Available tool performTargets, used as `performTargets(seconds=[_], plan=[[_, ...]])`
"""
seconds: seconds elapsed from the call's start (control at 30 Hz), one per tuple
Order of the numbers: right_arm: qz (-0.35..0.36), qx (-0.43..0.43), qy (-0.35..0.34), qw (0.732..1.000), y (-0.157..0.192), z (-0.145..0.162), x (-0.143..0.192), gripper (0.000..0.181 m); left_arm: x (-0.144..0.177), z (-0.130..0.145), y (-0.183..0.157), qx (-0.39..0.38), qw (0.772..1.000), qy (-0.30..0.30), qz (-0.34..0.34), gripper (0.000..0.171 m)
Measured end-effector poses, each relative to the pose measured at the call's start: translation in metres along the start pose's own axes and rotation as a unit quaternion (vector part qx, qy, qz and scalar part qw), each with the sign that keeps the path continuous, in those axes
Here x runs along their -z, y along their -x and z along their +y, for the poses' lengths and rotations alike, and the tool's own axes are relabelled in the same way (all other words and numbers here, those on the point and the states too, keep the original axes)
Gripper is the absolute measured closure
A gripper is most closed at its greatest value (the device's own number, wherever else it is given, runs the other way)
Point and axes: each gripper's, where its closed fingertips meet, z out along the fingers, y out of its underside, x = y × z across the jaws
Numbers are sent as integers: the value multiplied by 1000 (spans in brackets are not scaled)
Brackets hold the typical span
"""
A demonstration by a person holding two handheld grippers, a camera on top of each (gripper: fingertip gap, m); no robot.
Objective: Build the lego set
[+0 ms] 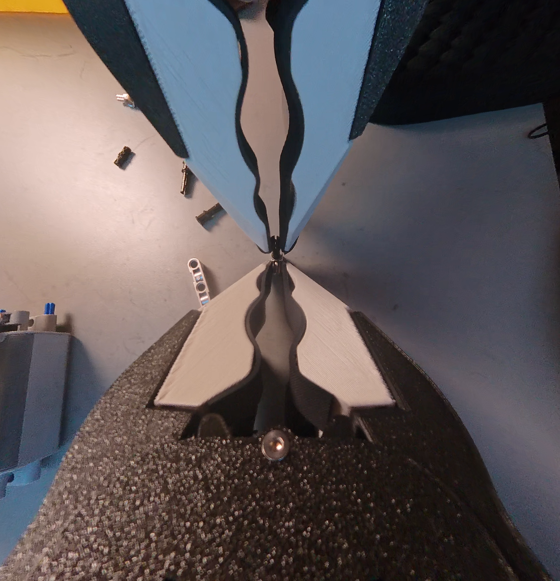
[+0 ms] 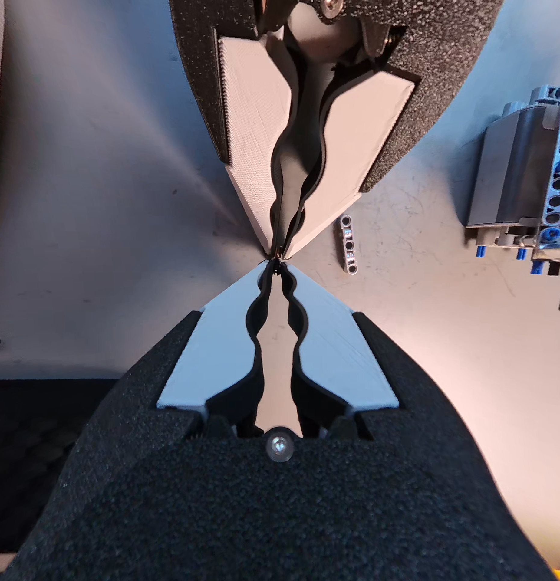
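Pinched between the tips of both hand-held grippers is a tiny dark pin (image 1: 276, 254), so small that its shape is hard to read; it looks like a short black connector peg. The left hand-held gripper (image 1: 275, 267) has its fingers drawn nearly together on one end of the peg, and the right hand-held gripper (image 2: 276, 269) meets it head-on from the opposite side, its fingers likewise narrowed onto the other end. The two tips touch or nearly touch, raised over the desk (image 1: 429, 251).

Judging by its look, the peg is light, stiff plastic, smooth enough to twist or pop out of a pinch, and there is only the very end of each side to grip.

Just left of the left gripper's fingers lies a short grey beam with holes (image 1: 199, 285); the right wrist view shows it just right of that gripper's tips. Farther left and ahead of the left gripper lie three loose black pegs (image 1: 124, 156), (image 1: 185, 177), (image 1: 209, 213), and a small grey connector (image 1: 125, 100) beyond them. A grey block-shaped assembly (image 2: 517, 176) with blue pins and a holed beam along its side stands well off to the right gripper's right; a black mat (image 2: 36, 440) lies near its left.
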Motion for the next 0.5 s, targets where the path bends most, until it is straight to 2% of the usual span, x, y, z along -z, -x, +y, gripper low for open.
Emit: performTargets(seconds=[0.03,0.3,0.5], plan=[[-8,1,3,1000,-2,0,0,178,0,0,0,-7,1000,-1,8,169],[-57,38,25,997,-2,-4,-1,178,0,1,1,-68,993,-7,93,169],[-62,53,33,996,1,-2,-2,178,2,2,-2,-72,989,-6,129,169]])
